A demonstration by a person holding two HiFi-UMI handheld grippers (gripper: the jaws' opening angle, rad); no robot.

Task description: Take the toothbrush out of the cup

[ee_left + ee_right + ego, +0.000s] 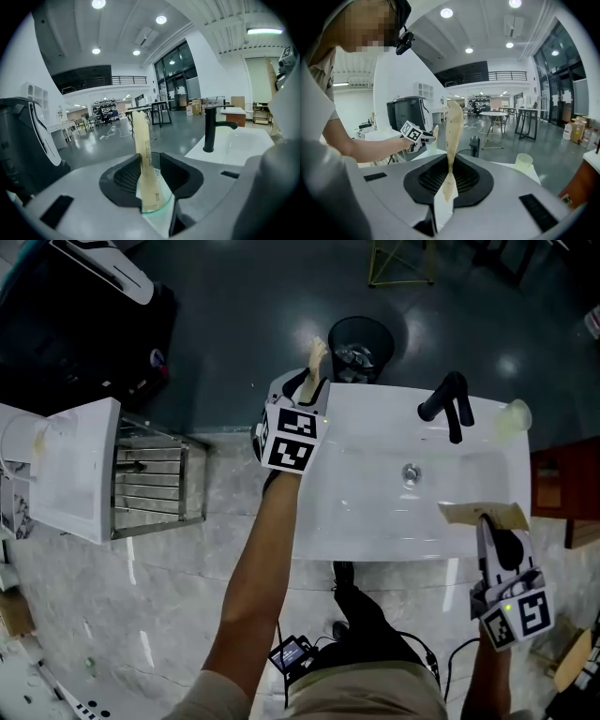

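At the far left corner of the sink (pixel 375 517), the left gripper (pixel 314 385) has its jaws spread wide. A slim beige packet (pixel 317 354) stands upright in the gap against one pad, not clamped from both sides. Over the sink's near right edge the right gripper (pixel 489 526) is nearly closed, its jaws pinching a second beige packet (pixel 469 513) at its narrow waist. The cup (pixel 514 415) stands on the sink's far right corner, just right of the black faucet (pixel 448 399); whether either packet holds the toothbrush cannot be told.
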